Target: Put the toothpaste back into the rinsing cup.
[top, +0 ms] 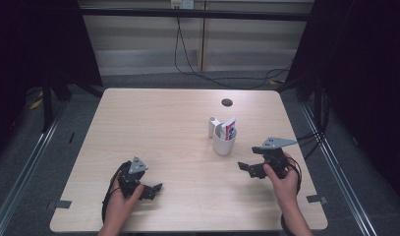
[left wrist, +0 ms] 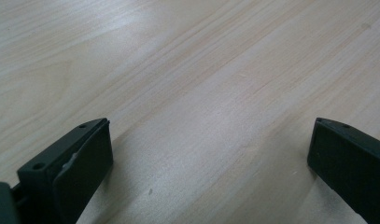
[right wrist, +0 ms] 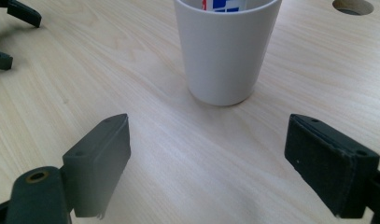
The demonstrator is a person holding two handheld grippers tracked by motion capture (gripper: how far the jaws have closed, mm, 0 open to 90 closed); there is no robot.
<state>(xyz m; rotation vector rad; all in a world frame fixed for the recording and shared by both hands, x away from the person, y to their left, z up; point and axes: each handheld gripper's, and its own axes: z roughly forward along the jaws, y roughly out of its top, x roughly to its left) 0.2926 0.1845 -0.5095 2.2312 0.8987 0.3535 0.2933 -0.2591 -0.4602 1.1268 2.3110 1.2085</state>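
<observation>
Cup point(right wrist: 227, 51) stands untouched on the counter point(top: 178, 123). Right tongs point(right wrist: 207, 158) face it wide apart, left tongs point(left wrist: 211, 158) wide too; grasping remains.

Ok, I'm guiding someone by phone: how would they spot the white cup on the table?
Start from the round hole in the far part of the wooden table. Nearer the person, toward the right gripper, stands the white cup. It alone holds a red, white and blue tube.

even overhead light, dark surroundings, soft shadows, close fingers point(right wrist: 103, 163) blurred.
</observation>
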